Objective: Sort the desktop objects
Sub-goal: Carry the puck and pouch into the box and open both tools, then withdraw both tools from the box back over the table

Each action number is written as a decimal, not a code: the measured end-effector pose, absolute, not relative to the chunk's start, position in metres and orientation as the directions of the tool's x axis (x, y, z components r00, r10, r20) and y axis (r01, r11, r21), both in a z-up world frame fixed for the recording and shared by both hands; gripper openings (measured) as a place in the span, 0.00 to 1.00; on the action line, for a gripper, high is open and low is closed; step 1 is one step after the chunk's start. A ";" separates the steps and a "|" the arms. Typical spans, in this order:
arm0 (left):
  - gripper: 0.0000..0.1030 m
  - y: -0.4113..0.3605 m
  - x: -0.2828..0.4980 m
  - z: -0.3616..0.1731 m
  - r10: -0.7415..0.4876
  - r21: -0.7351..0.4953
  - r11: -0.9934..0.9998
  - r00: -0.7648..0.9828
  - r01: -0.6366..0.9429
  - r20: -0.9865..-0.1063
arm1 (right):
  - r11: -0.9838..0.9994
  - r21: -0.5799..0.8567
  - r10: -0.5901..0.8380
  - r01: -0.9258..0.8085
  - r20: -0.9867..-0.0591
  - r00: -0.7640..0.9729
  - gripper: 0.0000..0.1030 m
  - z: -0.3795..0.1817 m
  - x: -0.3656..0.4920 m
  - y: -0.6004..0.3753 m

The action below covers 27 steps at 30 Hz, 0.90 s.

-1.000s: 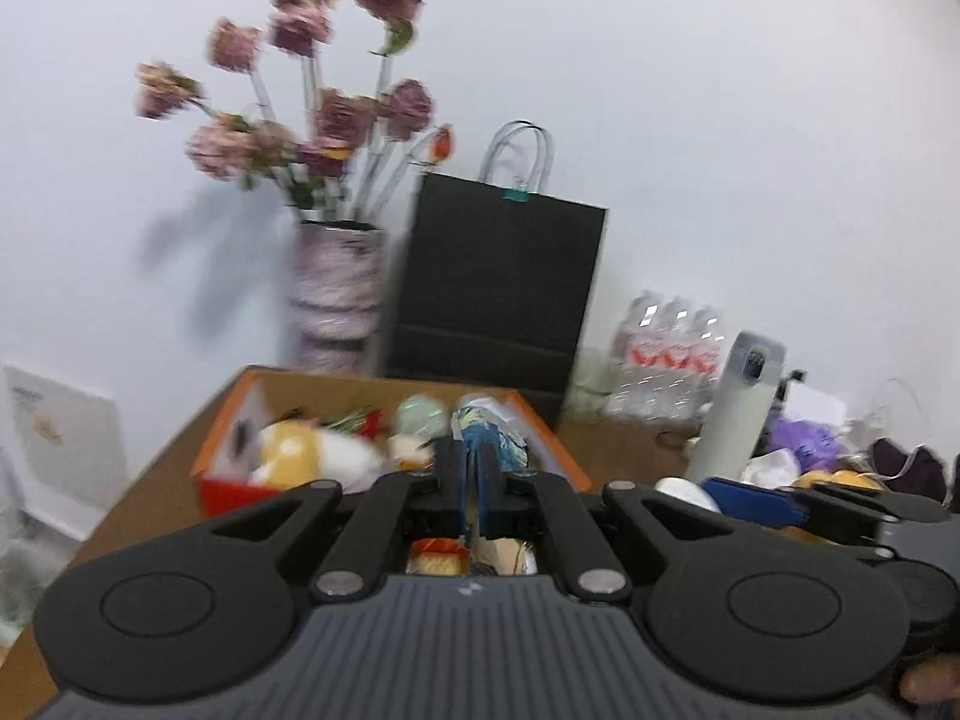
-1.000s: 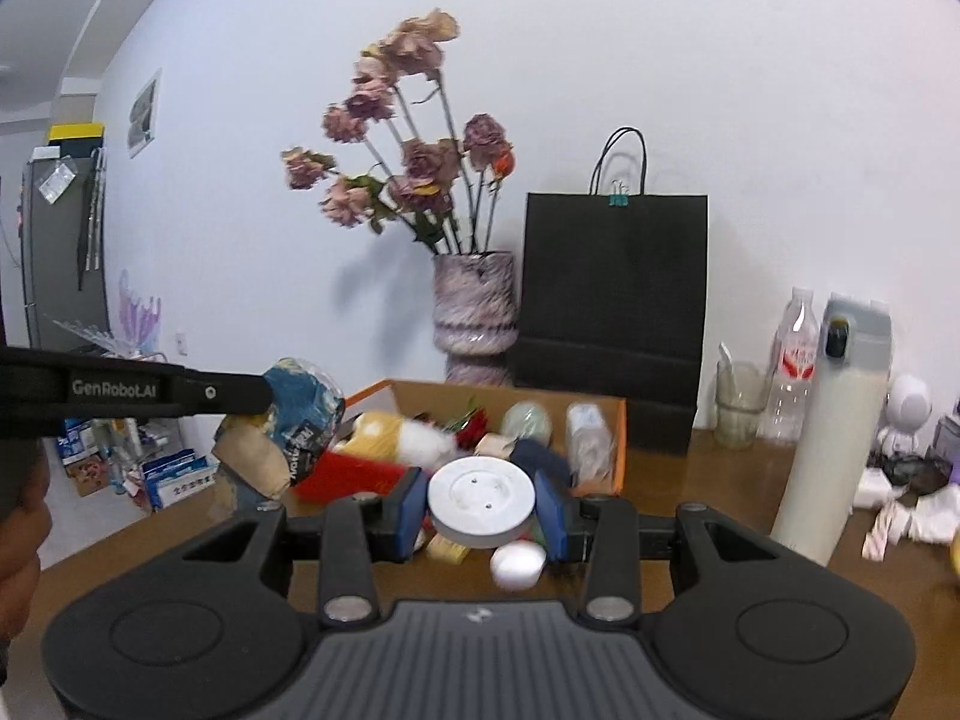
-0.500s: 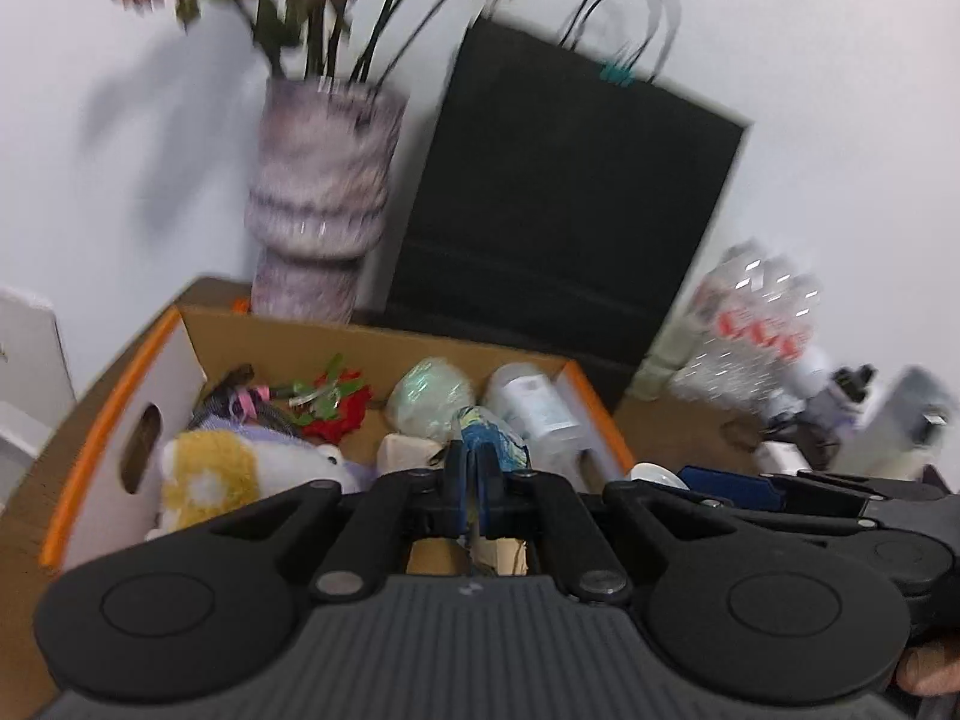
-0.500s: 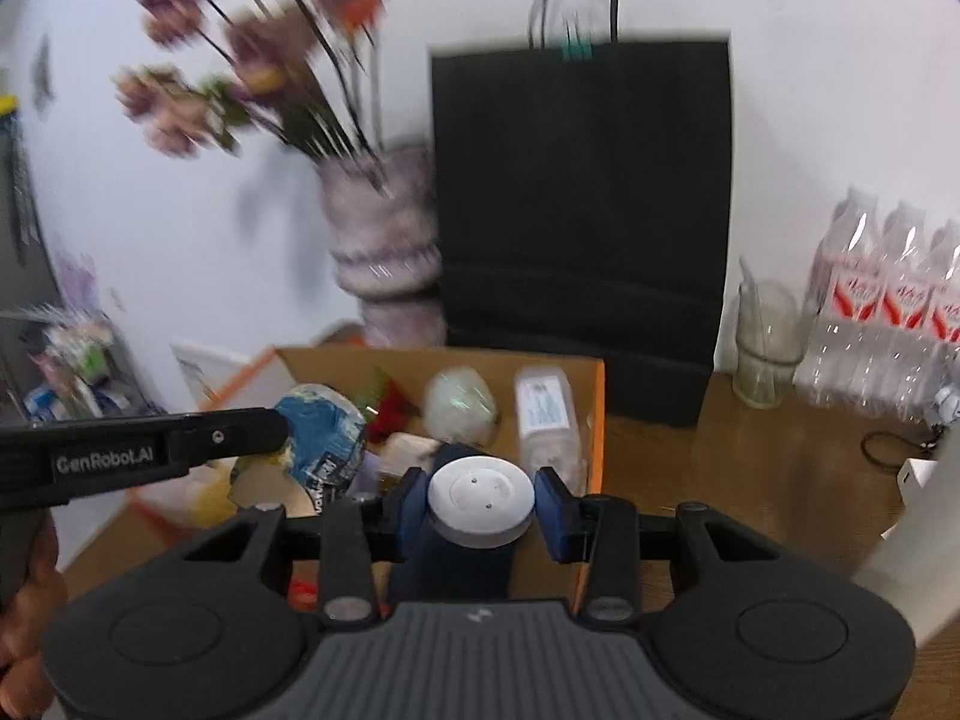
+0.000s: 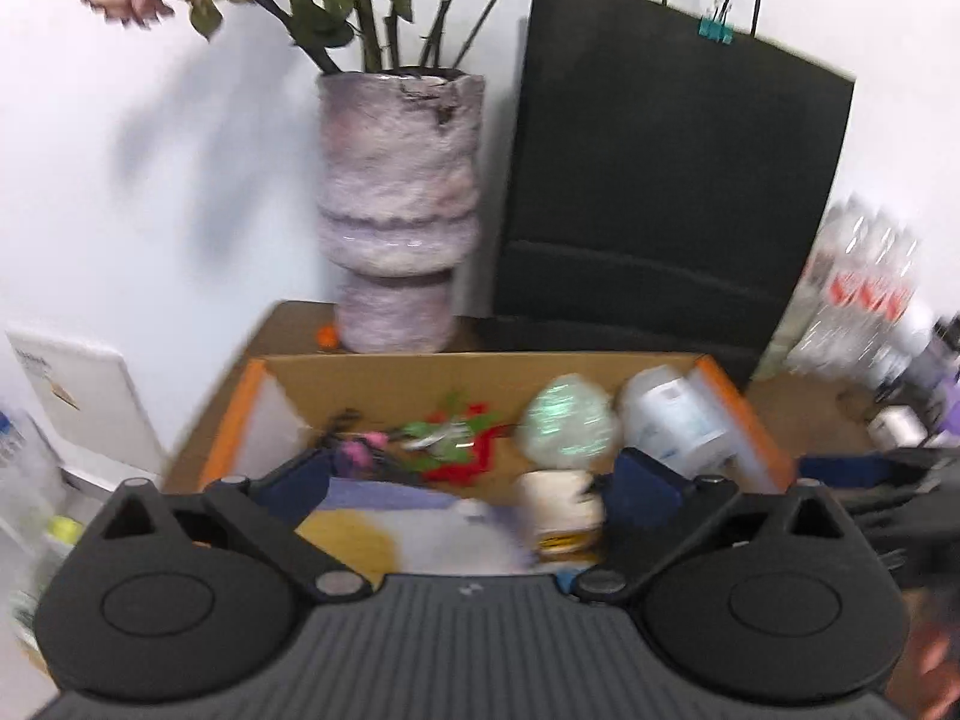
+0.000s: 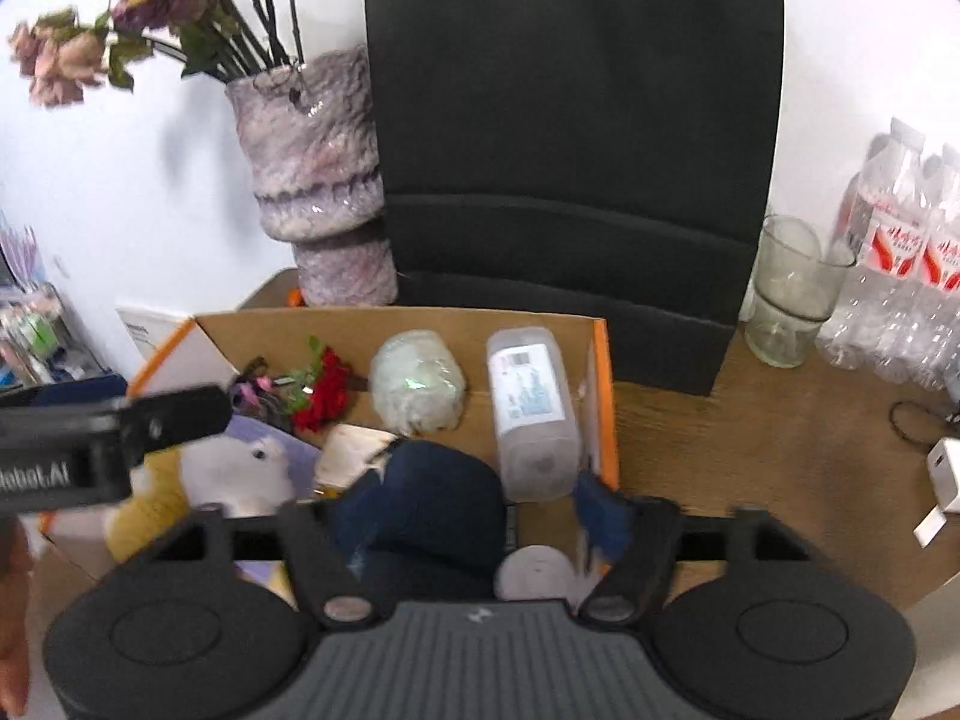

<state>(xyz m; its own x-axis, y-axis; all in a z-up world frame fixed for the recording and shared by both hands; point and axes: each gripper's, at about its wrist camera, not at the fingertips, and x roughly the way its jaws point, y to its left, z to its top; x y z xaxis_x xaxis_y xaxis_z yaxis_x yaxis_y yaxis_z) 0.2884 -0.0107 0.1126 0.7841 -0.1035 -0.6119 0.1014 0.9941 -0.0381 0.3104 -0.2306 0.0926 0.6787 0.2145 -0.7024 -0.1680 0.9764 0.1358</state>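
Note:
An orange-edged cardboard box [image 5: 738,402] [image 6: 603,372] on the wooden desk holds several objects: a plush toy [image 6: 240,474], a red flower [image 6: 321,396], a pale wrapped ball [image 6: 417,384], a clear bottle [image 6: 531,414] and a dark blue cap [image 6: 432,504]. My left gripper [image 5: 474,480] is open and empty over the box; it also shows in the right wrist view [image 6: 150,426]. My right gripper [image 6: 474,510] is open over the box. The white round disc [image 6: 537,570] lies free between its fingers, in the box. A small paper roll [image 5: 561,516] lies below the left gripper.
A purple vase [image 5: 399,210] with dried flowers and a black paper bag [image 6: 570,150] stand behind the box. A glass cup [image 6: 786,294], water bottles [image 6: 900,276] and a white charger [image 6: 945,480] are on the desk to the right.
Both grippers moved forward over the box and opened. The left let go of the blue-printed paper roll; the right let go of the white disc, which dropped into the box.

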 end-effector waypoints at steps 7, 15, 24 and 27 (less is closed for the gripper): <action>1.00 0.004 0.267 0.105 0.019 0.073 0.996 0.723 0.044 -0.691 | 0.969 0.169 0.245 -0.178 -0.723 0.647 0.95 0.097 0.295 -0.220; 1.00 0.018 0.190 0.105 0.039 0.072 0.997 0.781 0.008 -0.624 | 0.971 0.193 0.236 -0.143 -0.666 0.707 0.98 0.099 0.233 -0.226; 1.00 0.016 0.094 0.082 0.045 0.065 0.998 0.820 -0.009 -0.571 | 0.973 0.157 0.229 -0.169 -0.559 0.797 0.98 0.080 0.135 -0.216; 1.00 0.014 0.064 0.077 0.047 0.055 0.998 0.835 -0.020 -0.548 | 0.970 0.148 0.242 -0.192 -0.558 0.794 0.98 0.072 0.106 -0.210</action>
<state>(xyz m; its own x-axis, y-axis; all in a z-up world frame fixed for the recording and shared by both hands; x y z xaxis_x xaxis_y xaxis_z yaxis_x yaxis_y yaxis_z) 0.0641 0.0144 0.0774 0.8351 0.0468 -0.5481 -0.0198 0.9983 0.0551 0.1061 -0.2104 0.0723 0.7942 0.2416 -0.5575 -0.1916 0.9703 0.1475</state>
